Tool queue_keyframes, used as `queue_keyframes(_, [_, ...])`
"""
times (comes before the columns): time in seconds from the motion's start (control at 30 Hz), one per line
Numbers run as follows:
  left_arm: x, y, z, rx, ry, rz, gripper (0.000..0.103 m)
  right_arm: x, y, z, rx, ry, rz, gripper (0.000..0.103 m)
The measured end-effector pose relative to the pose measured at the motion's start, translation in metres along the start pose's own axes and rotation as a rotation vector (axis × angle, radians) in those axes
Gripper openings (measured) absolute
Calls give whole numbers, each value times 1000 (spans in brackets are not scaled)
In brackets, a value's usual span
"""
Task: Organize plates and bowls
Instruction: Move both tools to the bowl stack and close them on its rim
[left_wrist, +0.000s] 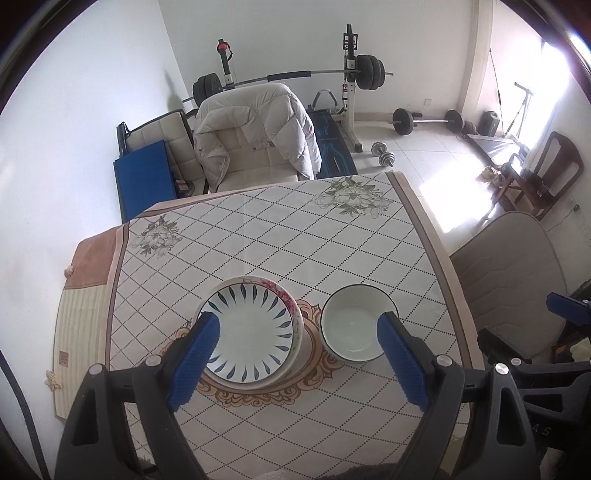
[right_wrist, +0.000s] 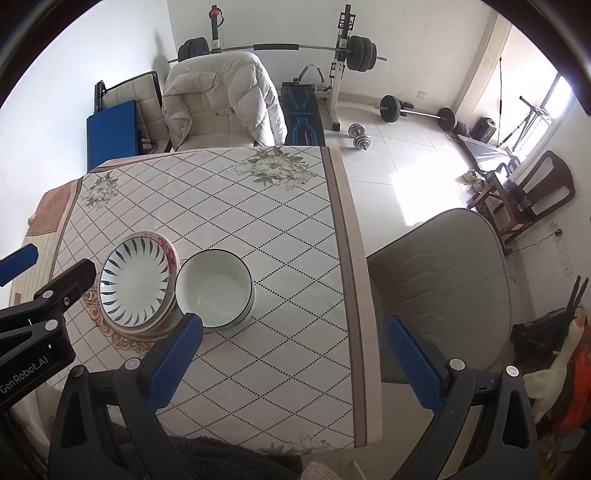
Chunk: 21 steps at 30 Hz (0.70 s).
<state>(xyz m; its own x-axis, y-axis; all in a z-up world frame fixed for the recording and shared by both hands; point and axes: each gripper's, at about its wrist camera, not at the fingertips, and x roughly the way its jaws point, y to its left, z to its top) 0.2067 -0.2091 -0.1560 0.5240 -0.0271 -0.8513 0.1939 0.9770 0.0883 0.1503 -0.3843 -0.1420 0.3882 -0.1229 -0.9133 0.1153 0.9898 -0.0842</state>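
A white plate with blue leaf marks (left_wrist: 251, 332) lies on top of a pink-flowered plate (left_wrist: 286, 295) on the table. Beside it on the right stands a white bowl with a dark rim (left_wrist: 354, 321), nested in another bowl. My left gripper (left_wrist: 297, 332) is open and empty above the plates and bowl. In the right wrist view the plate stack (right_wrist: 135, 282) and the bowls (right_wrist: 214, 284) sit at the left. My right gripper (right_wrist: 293, 332) is open and empty above the table's right edge. The left gripper's arm (right_wrist: 44, 295) shows at the far left.
The table carries a diamond-patterned cloth (left_wrist: 277, 236) with flower prints. A chair with a white jacket (left_wrist: 255, 136) stands at the far side. A padded chair (right_wrist: 439, 280) stands at the right edge. Weights and a barbell rack (left_wrist: 351, 77) fill the floor beyond.
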Motion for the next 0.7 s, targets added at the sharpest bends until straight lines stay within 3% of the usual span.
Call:
queue_keyframes(0.13, [17, -1, 11, 43, -7, 6, 87, 27, -7, 3, 27, 43, 56, 101])
queue_keyframes(0.27, [45, 2, 26, 88, 44, 23, 87, 64, -19, 7, 97, 69, 172, 101])
queue_keyframes(0.37, [78, 0, 40, 148, 121, -5, 87, 98, -22, 9, 124, 107, 239, 101])
queue_keyframes(0.53, [147, -12, 59, 258, 290, -79, 87, 168, -24, 9, 195, 242, 346, 101])
queue_keyframes(0.7, [212, -38, 68, 382, 457, -222, 87, 227, -22, -2, 312, 354, 436, 101])
